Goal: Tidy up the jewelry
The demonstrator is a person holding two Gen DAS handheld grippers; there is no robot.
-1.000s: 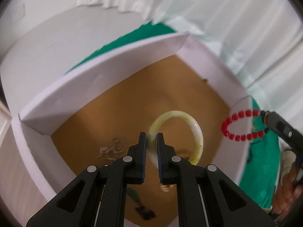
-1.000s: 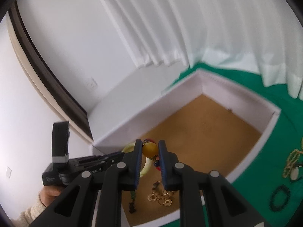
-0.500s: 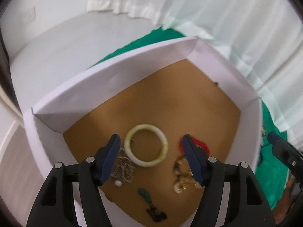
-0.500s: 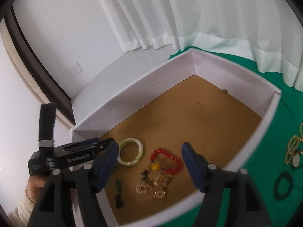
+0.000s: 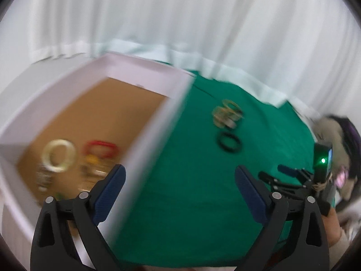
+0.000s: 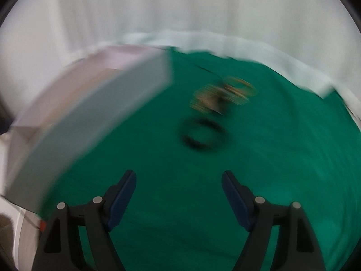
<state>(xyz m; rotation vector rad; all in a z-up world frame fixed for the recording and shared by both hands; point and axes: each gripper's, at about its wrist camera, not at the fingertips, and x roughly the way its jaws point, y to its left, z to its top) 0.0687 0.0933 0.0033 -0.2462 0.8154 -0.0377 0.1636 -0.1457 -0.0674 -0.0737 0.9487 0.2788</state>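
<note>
To the far left of the left gripper [image 5: 179, 181] sits a shallow white box [image 5: 155, 122] with thin, smooth walls and a flat tan floor like cardboard. Inside it, ahead and left of the gripper's left finger, lies a pale, glossy cream bangle [image 5: 59, 155], a thick closed ring lying flat. Just right of it is a red beaded bracelet [image 5: 100, 149], a flattened oval, and near that a small heap of gold-coloured pieces [image 5: 94, 170], too blurred to tell apart. The left gripper's jaws are opening and stand wide, with nothing between them; its left finger hangs over the box's near wall and its right finger over the cloth.

Right of the box, a smooth green cloth [image 5: 191, 180] covers the table. Ahead of the gap between the fingers, a black ring-shaped bracelet [image 5: 229, 142] lies flat on the cloth, and just beyond it rests a tangle of thin gold-coloured hoops or chain [image 5: 226, 114]. Farther right, the right gripper [image 5: 282, 176] shows as black plastic with a green light on its body, held by a hand at the picture's edge.

In the right wrist view, heavily smeared, the right gripper [image 6: 179, 188] has blue-padded fingers whose jaws are opening, empty, over bare green cloth [image 6: 270, 158]. The white box [image 6: 94, 117] stands to its left, the black bracelet [image 6: 203, 135] ahead, and the gold tangle [image 6: 222, 94] beyond. White pleated curtains [image 6: 180, 6] hang behind the table.
</note>
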